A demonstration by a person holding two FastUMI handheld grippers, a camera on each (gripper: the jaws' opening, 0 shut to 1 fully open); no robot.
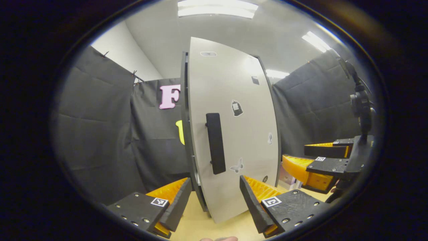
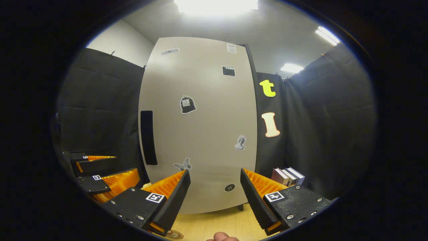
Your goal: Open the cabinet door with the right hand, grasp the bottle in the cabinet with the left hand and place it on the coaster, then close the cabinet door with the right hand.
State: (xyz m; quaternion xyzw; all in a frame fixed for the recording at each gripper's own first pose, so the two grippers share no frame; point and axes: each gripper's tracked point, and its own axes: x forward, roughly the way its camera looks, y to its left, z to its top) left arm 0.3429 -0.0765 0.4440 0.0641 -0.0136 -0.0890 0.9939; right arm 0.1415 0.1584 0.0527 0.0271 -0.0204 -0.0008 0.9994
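Both claws, left (image 1: 215, 204) and right (image 2: 215, 197), gape wide before the closed cabinet door (image 2: 200, 127).

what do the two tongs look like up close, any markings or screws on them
Both tongs share one build. In the left gripper view, the left tongs have two wedge-shaped fingers with ribbed faces on flat plates; each plate has silver screws and a small square black-and-white marker. The right tongs look the same in the right gripper view. No sleeves or cables can be made out.

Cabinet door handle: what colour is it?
Black, a vertical bar handle on the pale grey cabinet door; clearest in the left gripper view.
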